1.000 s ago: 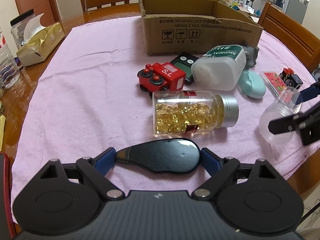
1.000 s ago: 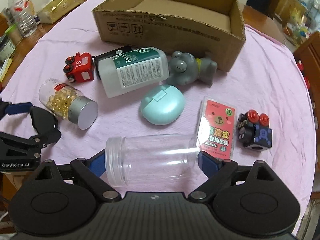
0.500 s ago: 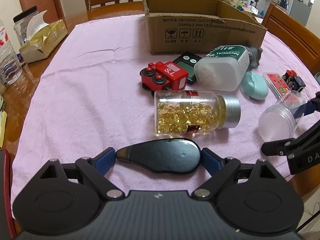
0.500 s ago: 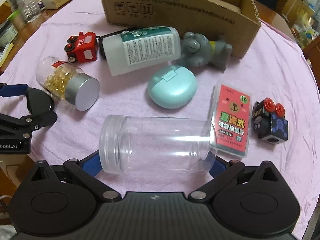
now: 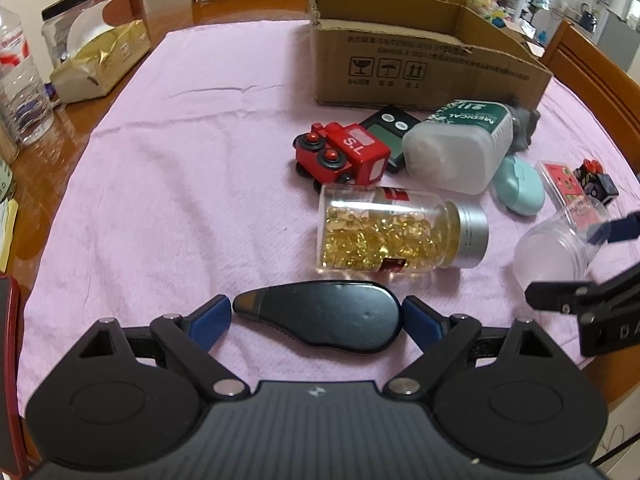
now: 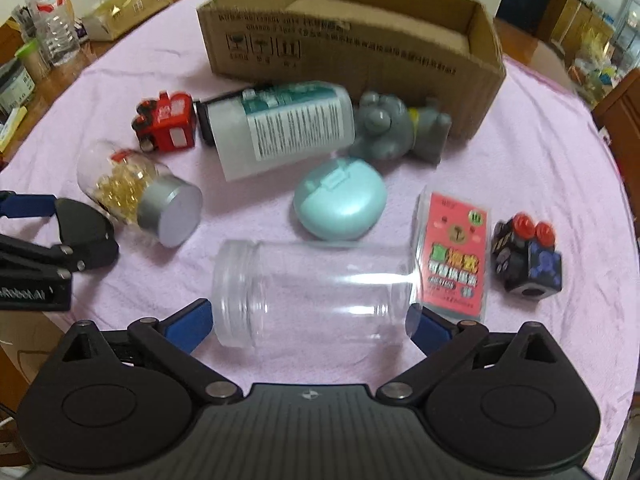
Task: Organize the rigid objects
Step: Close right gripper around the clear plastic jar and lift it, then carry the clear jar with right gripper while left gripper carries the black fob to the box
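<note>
The clear jar (image 6: 316,292) lies sideways between the right gripper (image 6: 308,320) fingers, clamped end to end — smooth plastic may slip out. The left gripper (image 5: 316,316) grasps a black flat object (image 5: 320,312) near the table edge.

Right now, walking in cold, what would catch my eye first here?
Probably the clear empty jar lying sideways between the right gripper fingers, and the flat black oval object between the left gripper fingers. Behind them, an open cardboard box waits on the pink cloth.
</note>
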`<state>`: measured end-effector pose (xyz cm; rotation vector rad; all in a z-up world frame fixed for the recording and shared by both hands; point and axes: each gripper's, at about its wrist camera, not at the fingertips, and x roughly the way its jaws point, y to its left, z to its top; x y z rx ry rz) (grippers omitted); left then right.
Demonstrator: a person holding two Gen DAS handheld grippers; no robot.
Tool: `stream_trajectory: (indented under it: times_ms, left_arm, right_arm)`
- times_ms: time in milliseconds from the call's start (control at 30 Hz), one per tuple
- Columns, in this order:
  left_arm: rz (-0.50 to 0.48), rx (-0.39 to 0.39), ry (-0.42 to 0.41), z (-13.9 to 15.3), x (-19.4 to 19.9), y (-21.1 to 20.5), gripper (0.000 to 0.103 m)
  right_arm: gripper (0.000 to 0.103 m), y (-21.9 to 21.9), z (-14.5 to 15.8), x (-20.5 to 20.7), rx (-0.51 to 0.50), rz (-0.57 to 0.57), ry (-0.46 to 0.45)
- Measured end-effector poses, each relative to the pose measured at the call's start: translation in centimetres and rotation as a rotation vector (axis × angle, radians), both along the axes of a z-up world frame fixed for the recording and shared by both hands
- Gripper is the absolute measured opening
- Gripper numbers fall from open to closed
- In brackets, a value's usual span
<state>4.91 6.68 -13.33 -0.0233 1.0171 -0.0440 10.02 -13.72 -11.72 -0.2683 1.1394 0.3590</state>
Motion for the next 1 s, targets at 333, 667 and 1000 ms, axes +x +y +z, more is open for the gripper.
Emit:
stream_trajectory:
  times_ms: [333,667,1000]
  left_arm:
    - [-0.034,0.031,-0.009,-0.1,-0.1,-0.3,0.091]
    - [-0.098,0.035,0.003,0.2,0.1,0.2,0.089]
    - [-0.210,0.048,-0.015,4.2,0.4,2.1,0.089]
  right_arm:
    - [0.098,0.5,1.3,0.2,-0.016,-0.018,-0.058]
    - [0.094,0.9,1.5,0.4,-0.042,-0.009,-0.059]
    - [0.094,1.0,3.9,0.2,-0.024,0.014,-0.075]
